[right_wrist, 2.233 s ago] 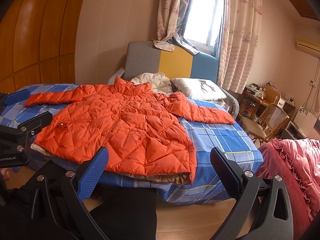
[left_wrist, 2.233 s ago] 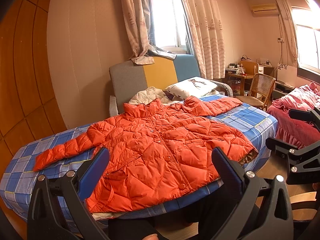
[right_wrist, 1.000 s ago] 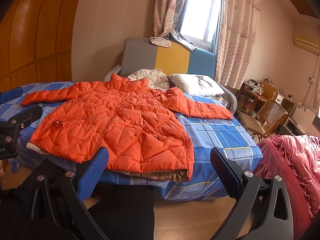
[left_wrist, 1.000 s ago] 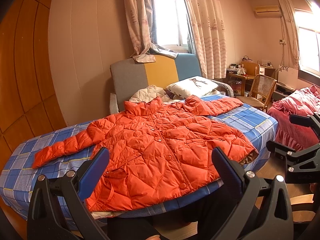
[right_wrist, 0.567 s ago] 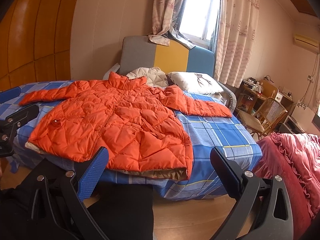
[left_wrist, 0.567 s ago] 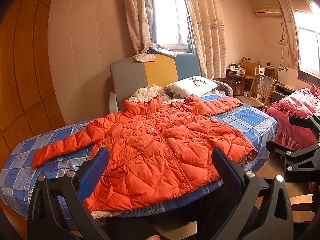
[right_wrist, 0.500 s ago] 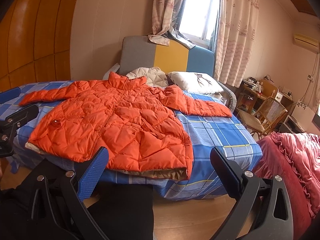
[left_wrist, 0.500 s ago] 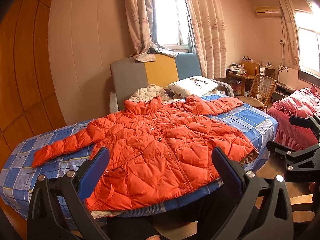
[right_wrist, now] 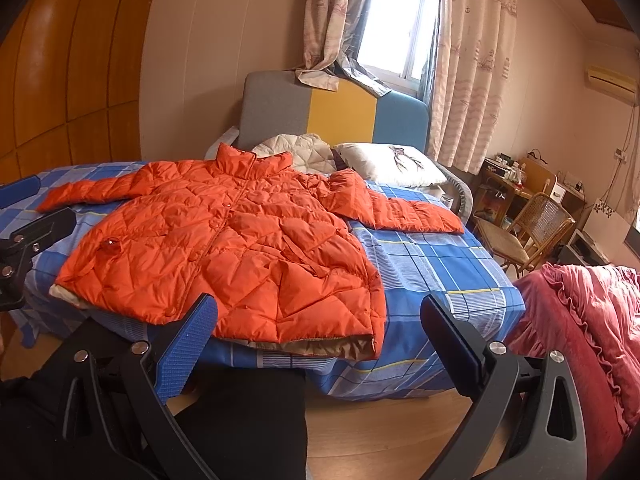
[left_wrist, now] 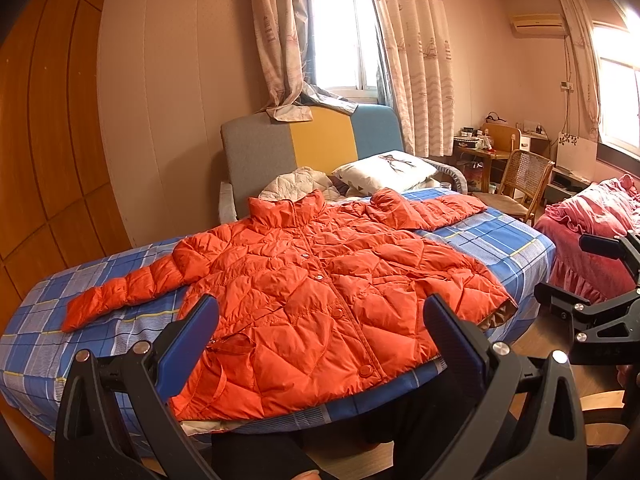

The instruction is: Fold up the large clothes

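An orange quilted puffer jacket lies flat, front up and buttoned, on a bed with a blue checked sheet. Both sleeves are spread out sideways. It also shows in the right wrist view. My left gripper is open and empty, held in front of the jacket's hem, not touching it. My right gripper is open and empty, in front of the hem's right corner. The right gripper also shows at the right edge of the left wrist view.
A white pillow and a cream quilted garment lie at the head of the bed by the grey, yellow and blue headboard. A pink bedspread is to the right. A wicker chair and a desk stand behind.
Both grippers have shifted only slightly; the view of the bed is almost the same. The jacket has not moved and both grippers stay open.
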The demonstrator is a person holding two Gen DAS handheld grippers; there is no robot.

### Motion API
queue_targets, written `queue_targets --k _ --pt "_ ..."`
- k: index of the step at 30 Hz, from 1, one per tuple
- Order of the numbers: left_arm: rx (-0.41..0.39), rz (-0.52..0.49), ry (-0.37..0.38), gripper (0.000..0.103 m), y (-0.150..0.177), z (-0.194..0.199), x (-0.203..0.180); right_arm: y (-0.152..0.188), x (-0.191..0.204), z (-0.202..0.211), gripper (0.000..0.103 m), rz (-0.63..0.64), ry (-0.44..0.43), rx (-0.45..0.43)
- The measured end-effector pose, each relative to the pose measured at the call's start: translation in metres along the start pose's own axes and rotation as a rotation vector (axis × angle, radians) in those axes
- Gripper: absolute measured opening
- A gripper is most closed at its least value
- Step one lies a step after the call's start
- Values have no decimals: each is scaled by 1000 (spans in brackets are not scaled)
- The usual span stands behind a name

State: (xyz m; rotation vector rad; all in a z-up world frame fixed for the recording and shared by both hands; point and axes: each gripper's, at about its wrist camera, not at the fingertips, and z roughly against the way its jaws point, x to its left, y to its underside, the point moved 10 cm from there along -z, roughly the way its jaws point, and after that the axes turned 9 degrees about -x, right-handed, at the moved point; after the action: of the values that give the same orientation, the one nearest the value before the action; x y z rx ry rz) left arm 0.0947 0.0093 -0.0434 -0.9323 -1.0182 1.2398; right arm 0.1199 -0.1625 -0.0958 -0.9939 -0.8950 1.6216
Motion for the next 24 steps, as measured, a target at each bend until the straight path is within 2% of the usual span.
queue_targets --k 7,13,17,22,24 --pt "6 18 11 101 3 -2 1 4 1 -1 100 2 -2 13" --pt "17 77 42 101 8 -8 11 17 -6 -16 100 1 13 56" --pt "64 152 45 101 22 -24 27 32 -17 -38 100 -21 38 127" --pt "160 178 -34 101 48 -58 53 39 -42 -69 100 -138 55 199" --pt "179 186 -34 101 53 -69 56 39 -51 -85 100 -170 72 214"
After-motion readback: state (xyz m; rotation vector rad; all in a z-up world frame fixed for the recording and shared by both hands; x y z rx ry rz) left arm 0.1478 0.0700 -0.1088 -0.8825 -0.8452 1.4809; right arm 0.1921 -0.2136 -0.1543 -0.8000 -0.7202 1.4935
